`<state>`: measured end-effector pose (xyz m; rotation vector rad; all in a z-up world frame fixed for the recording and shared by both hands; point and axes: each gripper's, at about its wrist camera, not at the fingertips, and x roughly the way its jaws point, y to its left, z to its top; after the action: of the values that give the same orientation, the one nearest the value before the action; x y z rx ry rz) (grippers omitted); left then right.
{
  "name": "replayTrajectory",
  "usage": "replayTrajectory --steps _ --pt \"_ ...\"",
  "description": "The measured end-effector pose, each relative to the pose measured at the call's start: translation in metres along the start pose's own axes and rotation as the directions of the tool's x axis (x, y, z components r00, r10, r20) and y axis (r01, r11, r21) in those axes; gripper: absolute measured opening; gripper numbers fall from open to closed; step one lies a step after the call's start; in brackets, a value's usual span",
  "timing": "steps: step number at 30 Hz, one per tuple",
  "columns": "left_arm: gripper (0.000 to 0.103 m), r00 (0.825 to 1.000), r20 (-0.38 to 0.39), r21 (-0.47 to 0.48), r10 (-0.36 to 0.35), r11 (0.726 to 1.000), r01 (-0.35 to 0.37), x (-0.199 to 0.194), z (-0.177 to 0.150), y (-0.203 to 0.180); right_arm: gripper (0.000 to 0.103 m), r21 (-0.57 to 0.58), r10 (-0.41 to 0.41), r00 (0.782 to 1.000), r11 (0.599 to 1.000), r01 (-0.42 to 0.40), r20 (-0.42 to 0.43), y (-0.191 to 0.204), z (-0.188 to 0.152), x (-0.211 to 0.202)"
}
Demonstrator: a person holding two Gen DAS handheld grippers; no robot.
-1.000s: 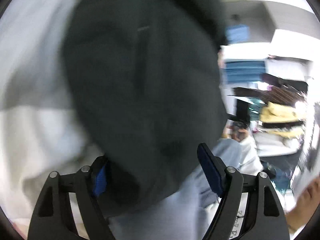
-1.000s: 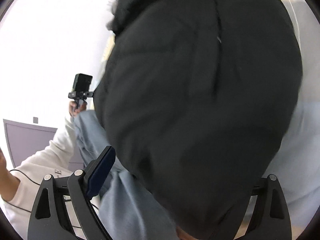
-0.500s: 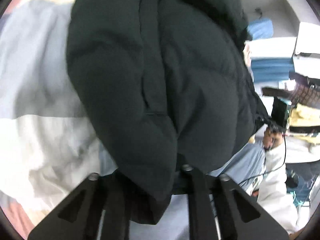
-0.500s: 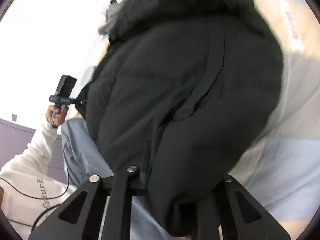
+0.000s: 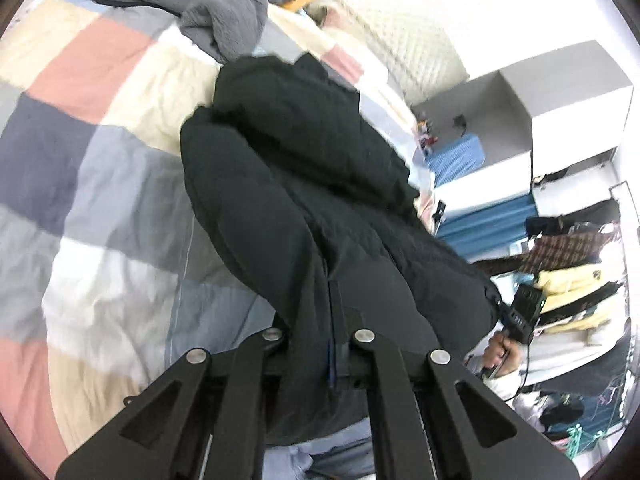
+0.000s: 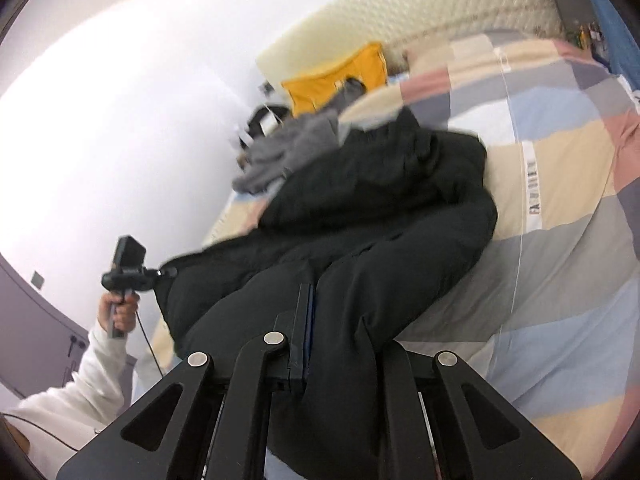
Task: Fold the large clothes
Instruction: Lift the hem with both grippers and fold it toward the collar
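A large black puffer jacket (image 5: 304,208) lies stretched across the patchwork bed cover (image 5: 92,176), its far end bunched toward the headboard. My left gripper (image 5: 332,344) is shut on the jacket's near hem, the fabric draped over its fingers. In the right wrist view the same jacket (image 6: 380,216) runs away from me, and my right gripper (image 6: 308,320) is shut on another part of the near hem. The other gripper (image 6: 128,268) shows in the person's hand at the left.
A grey garment (image 5: 216,4) and an orange one (image 6: 340,76) lie near the cream headboard (image 6: 440,8). White shelves (image 5: 560,120) and a loaded clothes rack (image 5: 572,272) stand right of the bed. The person's white sleeve (image 6: 72,392) is at the lower left.
Both grippers went from open to shut on the jacket's hem. The jacket, which filled both views close up, now lies lower and farther out over the bed.
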<state>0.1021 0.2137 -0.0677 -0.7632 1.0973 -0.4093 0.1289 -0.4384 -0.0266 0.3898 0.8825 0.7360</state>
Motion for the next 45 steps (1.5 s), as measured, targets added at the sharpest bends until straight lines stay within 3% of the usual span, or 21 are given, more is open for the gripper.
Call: replayTrajectory --steps 8,13,17,22,32,39,45 --pt "0.006 0.996 0.05 -0.03 -0.08 0.996 0.082 -0.04 -0.039 -0.01 0.007 0.052 0.052 0.992 0.997 -0.058 0.119 0.058 -0.036 -0.038" --pt "0.006 0.992 0.054 -0.03 -0.114 0.993 0.116 -0.057 -0.058 -0.014 0.007 0.083 0.032 0.991 0.996 -0.042 0.127 0.082 -0.052 -0.044" --pt "0.006 0.993 0.034 -0.029 -0.11 0.993 0.111 -0.049 -0.057 -0.011 0.007 0.136 0.009 0.994 0.99 -0.024 0.111 0.077 -0.061 -0.046" --pt "0.006 0.993 0.033 -0.038 -0.11 0.993 0.111 -0.041 -0.032 -0.011 0.007 0.203 0.007 0.992 0.979 -0.033 0.128 0.064 -0.059 -0.04" --pt "0.007 0.997 0.016 0.025 -0.079 0.997 0.078 -0.031 0.033 -0.031 0.007 0.303 0.004 0.979 0.951 -0.067 0.203 0.025 -0.004 -0.017" --pt "0.007 0.993 0.044 -0.04 -0.106 0.993 0.108 -0.009 0.08 -0.024 0.007 0.365 0.005 0.973 0.926 -0.091 0.229 -0.017 0.03 0.017" --pt "0.007 0.997 0.063 -0.111 -0.047 0.992 0.054 0.019 0.115 -0.016 0.007 0.445 -0.045 0.976 0.894 -0.056 0.213 -0.058 0.054 0.057"
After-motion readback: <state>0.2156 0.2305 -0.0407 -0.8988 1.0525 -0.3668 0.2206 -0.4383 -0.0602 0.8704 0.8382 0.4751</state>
